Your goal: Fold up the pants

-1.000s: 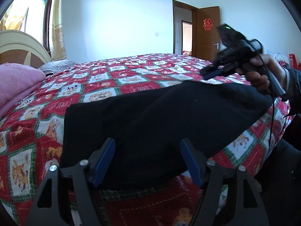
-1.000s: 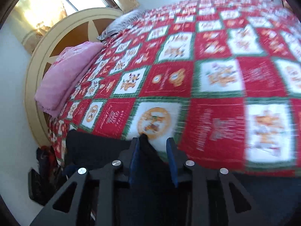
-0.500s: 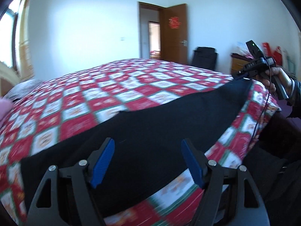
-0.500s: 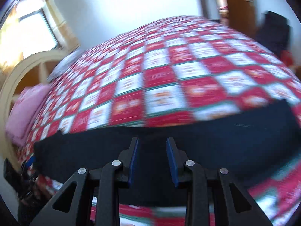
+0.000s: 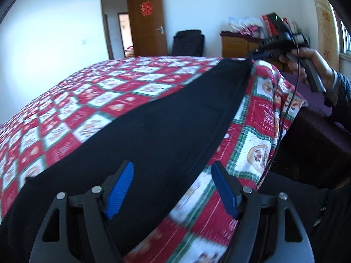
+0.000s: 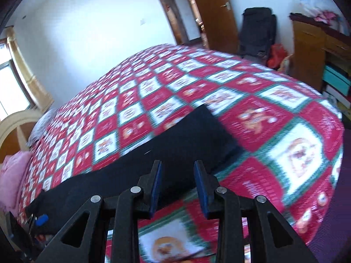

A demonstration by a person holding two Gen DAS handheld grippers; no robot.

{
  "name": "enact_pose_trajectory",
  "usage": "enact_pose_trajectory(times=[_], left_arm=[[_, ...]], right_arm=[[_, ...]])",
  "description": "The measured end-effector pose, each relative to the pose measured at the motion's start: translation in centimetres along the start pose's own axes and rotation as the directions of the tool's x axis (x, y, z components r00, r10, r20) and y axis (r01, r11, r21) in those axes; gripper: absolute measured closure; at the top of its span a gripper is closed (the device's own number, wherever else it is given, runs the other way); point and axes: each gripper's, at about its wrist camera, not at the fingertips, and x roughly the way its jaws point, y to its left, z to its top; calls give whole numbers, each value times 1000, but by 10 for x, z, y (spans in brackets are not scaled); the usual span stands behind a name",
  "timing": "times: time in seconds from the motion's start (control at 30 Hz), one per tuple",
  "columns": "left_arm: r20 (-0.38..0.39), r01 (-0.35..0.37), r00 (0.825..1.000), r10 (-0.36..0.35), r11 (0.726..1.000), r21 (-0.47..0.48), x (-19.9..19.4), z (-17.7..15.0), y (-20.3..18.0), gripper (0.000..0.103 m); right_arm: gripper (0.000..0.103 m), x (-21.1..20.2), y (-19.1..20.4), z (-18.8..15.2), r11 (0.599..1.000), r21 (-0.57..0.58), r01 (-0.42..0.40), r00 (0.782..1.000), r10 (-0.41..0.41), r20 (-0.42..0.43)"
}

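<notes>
Black pants (image 5: 158,131) lie flat in a long strip along the near edge of the bed; they also show in the right wrist view (image 6: 166,151). My left gripper (image 5: 173,188) is open and empty, just above the pants' near end. My right gripper (image 6: 178,188) has its jaws a narrow gap apart with nothing between them, hovering over the pants' near edge by their far end. In the left wrist view the right gripper (image 5: 261,54) shows in a hand at the pants' far end.
The bed carries a red, green and white patchwork quilt (image 6: 197,83). A pink pillow (image 6: 11,175) lies by the headboard. A wooden cabinet (image 6: 311,50), a black bag (image 6: 256,30) and an open door (image 5: 149,24) stand beyond the bed.
Both grippers have swung toward the foot of the bed, along the pants. The right gripper's jaws stand slightly wider apart than before. The pants lie stretched out longer and flatter.
</notes>
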Motion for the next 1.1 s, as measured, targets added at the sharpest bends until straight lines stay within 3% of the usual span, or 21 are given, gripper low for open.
enact_pose_trajectory(times=[0.13,0.37,0.53,0.73,1.0,1.1], left_arm=[[-19,1,1000,0,1000,29,15,8,-11,27],[-49,-2,999,4,999,53,33,13,-20,32],[-65,4,998,-2,999,34,37,12,-20,48],[-71,14,997,-8,997,74,40,11,-34,48],[-63,2,998,2,998,63,45,16,-33,48],[-63,5,998,-1,998,60,46,16,-34,47]], right_arm=[[71,-5,-22,8,999,44,30,999,-32,38],[71,11,-46,11,995,100,25,1000,-26,10],[71,22,-51,11,992,129,8,1000,-7,-9],[71,25,-51,12,991,128,-22,1000,23,-1],[71,26,-52,11,993,115,22,1000,-22,-4],[60,27,-48,10,995,100,6,1000,-6,2]])
